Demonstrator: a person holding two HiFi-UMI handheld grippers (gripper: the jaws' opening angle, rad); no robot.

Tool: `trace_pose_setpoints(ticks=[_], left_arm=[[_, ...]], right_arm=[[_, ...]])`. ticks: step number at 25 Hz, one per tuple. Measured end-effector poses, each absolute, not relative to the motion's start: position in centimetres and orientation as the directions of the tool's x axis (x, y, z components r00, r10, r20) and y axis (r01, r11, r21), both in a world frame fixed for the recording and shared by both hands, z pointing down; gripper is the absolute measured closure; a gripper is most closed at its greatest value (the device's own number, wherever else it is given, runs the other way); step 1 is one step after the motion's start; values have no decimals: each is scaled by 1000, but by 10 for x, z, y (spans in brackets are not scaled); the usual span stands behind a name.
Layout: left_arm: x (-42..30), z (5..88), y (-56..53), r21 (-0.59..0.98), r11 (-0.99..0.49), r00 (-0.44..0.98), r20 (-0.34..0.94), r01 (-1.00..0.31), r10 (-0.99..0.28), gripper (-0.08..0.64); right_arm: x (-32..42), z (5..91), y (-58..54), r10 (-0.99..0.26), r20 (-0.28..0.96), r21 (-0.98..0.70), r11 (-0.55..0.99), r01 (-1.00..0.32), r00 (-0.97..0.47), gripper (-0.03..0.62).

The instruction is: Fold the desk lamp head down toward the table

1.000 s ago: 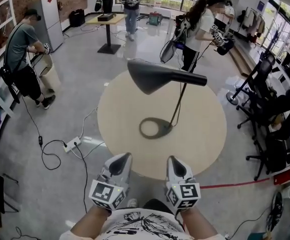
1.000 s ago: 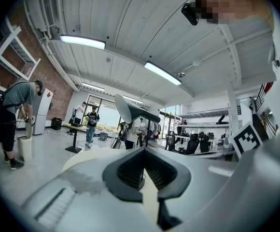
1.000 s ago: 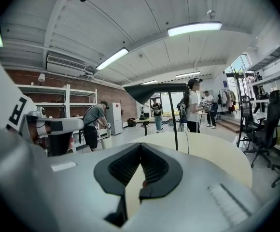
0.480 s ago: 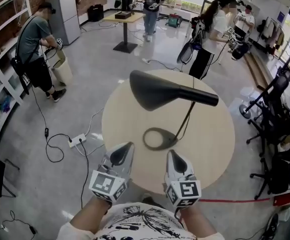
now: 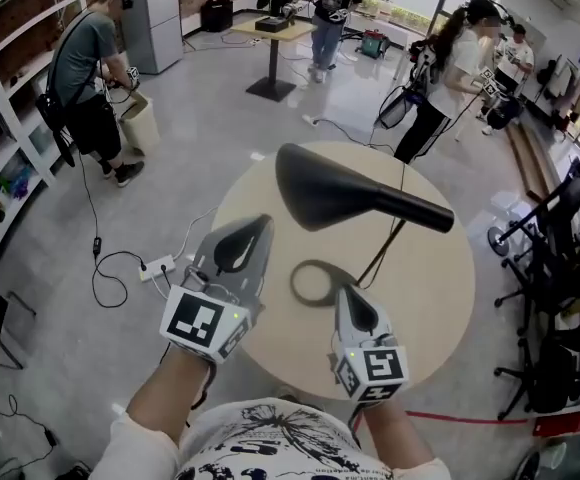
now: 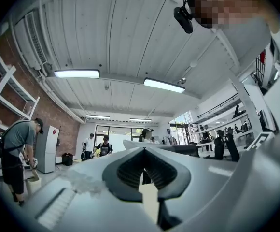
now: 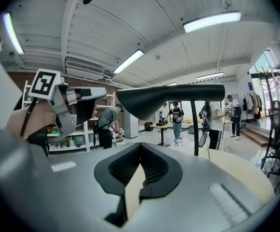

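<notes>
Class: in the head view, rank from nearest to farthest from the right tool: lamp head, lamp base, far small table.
1. Lamp base, just ahead of the right tool.
2. Lamp head, raised, farther forward.
3. Small table, far back.

We find bare counter all round the lamp base; above it only the slanting stem and lamp head obstruct.
</notes>
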State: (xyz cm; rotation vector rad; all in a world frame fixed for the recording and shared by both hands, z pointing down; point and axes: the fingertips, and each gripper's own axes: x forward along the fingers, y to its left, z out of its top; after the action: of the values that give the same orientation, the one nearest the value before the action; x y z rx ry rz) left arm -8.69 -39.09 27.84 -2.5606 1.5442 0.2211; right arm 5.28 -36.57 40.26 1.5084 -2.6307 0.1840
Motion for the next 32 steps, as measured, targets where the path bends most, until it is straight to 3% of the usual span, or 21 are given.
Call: trace_pose_setpoints(ticks=[8, 14, 32], left_arm=[[-90, 247, -424, -42, -483, 478, -238, -875, -845, 560], [-89, 241, -438, -154, -453, 478, -231, -878, -848, 560], [-93, 307, -454, -56, -465, 468, -134, -883, -873, 560]], right_arm=[[36, 396, -375, -834, 152, -44, 530, -847, -530, 583], [37, 406, -374, -837, 171, -70, 516, -853, -520, 583], [39, 431, -381, -842, 222, -103, 481, -870, -492, 583]])
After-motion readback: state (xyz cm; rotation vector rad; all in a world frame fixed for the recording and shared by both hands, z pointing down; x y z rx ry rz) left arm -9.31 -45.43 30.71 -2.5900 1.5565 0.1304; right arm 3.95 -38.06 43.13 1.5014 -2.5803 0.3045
